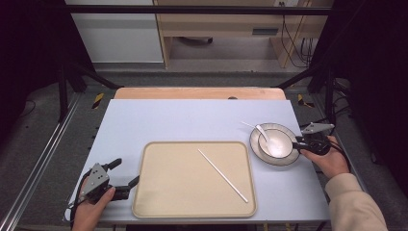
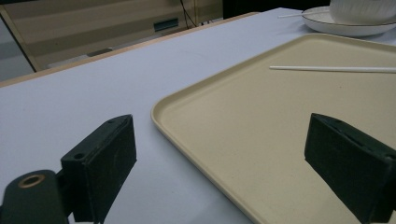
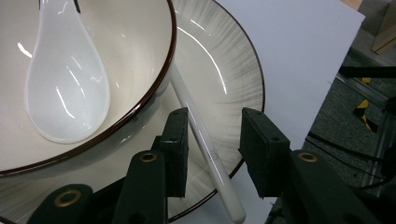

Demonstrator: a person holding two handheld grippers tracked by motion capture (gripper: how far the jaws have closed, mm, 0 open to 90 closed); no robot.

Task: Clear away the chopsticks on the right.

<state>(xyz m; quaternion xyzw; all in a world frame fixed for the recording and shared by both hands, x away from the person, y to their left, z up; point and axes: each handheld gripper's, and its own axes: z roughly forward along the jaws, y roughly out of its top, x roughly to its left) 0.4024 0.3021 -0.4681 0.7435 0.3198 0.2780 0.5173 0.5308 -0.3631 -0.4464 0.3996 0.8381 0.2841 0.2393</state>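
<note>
Pale blue table, wooden furniture behind at frame top. Lower left: left gripper in a hand, jaws wide apart, nothing between, astride the tan tray edge. Centre: white chopstick lies diagonally on the tray. Right: right gripper at the plate rim, bowl and spoon on it. Right gripper view adds a second chopstick resting on the plate beside the bowl, between partly closed jaws, pads not visibly pressing it.
</note>
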